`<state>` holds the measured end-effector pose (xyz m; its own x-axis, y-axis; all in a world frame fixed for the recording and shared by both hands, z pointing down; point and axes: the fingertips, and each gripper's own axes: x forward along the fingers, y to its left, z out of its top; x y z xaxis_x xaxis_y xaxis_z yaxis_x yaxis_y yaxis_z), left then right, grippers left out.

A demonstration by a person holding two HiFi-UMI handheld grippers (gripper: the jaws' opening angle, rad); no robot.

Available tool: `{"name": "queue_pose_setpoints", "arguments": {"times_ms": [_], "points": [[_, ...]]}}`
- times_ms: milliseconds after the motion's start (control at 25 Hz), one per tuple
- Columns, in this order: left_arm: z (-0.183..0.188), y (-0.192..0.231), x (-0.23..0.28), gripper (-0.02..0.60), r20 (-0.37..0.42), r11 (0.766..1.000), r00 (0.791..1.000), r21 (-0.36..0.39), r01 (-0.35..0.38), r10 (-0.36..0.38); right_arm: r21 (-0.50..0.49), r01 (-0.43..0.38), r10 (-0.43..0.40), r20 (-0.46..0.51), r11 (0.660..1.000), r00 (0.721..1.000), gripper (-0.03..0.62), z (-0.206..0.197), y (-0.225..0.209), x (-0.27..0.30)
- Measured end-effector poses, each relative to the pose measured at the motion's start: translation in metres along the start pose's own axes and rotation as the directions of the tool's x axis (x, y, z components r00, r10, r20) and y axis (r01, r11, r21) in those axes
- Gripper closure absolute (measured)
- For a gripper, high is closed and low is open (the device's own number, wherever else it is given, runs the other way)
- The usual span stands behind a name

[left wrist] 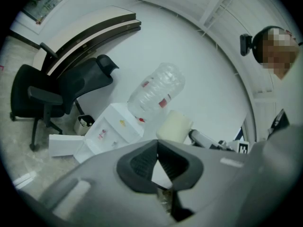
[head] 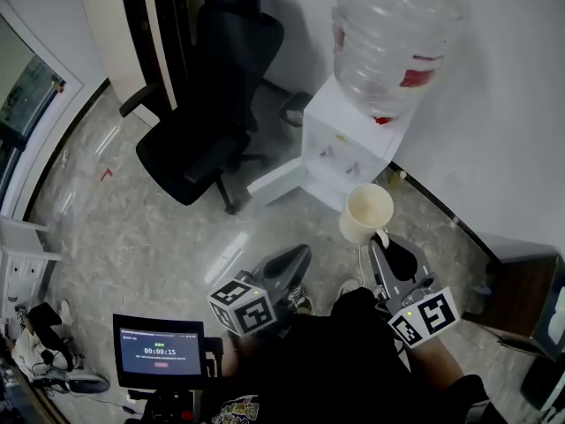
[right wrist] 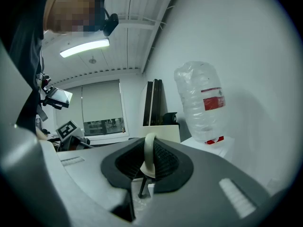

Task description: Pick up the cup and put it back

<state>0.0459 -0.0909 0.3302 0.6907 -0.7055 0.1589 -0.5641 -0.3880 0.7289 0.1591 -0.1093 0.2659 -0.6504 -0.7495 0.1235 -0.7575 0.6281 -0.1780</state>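
A cream cup (head: 365, 212) hangs in the air in front of the water dispenser (head: 346, 145). My right gripper (head: 381, 239) is shut on its handle (right wrist: 149, 156), which shows as a pale loop pinched between the dark pads; the cup's body (right wrist: 160, 132) rises just behind the jaws. To the left, my left gripper (head: 300, 253) is shut with nothing in it, its tips meeting at the front (left wrist: 157, 144). In the left gripper view the cup (left wrist: 174, 126) sits to the right of the dispenser (left wrist: 111, 129), with the right gripper (left wrist: 207, 139) behind it.
A big clear bottle (head: 394, 32) stands upside down on the white dispenser by the wall. A black office chair (head: 208, 124) stands on the marble floor to the left. Low at the left a small screen (head: 159, 351) shows a timer. Dark furniture (head: 521, 303) is at the right.
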Motion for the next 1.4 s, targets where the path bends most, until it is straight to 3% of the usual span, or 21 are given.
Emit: {"name": "queue_pose_setpoints", "arguments": {"times_ms": [240,480,640,840,1000,1120,1240,1400], "points": [[0.009,0.005,-0.003,0.577,0.043,0.994,0.995,-0.064,-0.084,0.087,0.004,-0.133,0.133,-0.063,0.991,0.989,0.551,0.004,0.006,0.031],[0.034,0.012,-0.002,0.577,0.103,0.97,0.97,-0.13,-0.206,0.22,0.021,-0.301,0.301,-0.124,0.953,0.946,0.551,0.013,0.009,0.08],[0.026,0.01,0.019,0.577,0.101,0.942,0.95,-0.195,-0.272,0.295,0.007,-0.415,0.411,-0.164,0.91,0.897,0.551,0.005,-0.003,0.107],[-0.034,0.025,0.055,0.577,0.083,0.906,0.92,-0.227,-0.357,0.383,0.047,-0.541,0.538,-0.202,0.84,0.818,0.551,-0.066,-0.031,0.117],[-0.065,0.048,0.055,0.577,0.051,0.873,0.909,-0.307,-0.379,0.413,0.091,-0.543,0.548,-0.236,0.835,0.803,0.551,-0.113,-0.031,0.133],[-0.087,0.066,0.058,0.577,0.014,0.865,0.92,-0.347,-0.362,0.391,0.113,-0.519,0.53,-0.248,0.847,0.811,0.551,-0.146,-0.032,0.145],[-0.105,0.082,0.058,0.577,-0.024,0.872,0.944,-0.377,-0.313,0.328,0.129,-0.47,0.487,-0.261,0.873,0.834,0.551,-0.183,-0.029,0.155],[-0.124,0.096,0.053,0.577,-0.055,0.902,0.975,-0.371,-0.222,0.218,0.146,-0.373,0.4,-0.303,0.916,0.865,0.551,-0.239,-0.025,0.167]]}}
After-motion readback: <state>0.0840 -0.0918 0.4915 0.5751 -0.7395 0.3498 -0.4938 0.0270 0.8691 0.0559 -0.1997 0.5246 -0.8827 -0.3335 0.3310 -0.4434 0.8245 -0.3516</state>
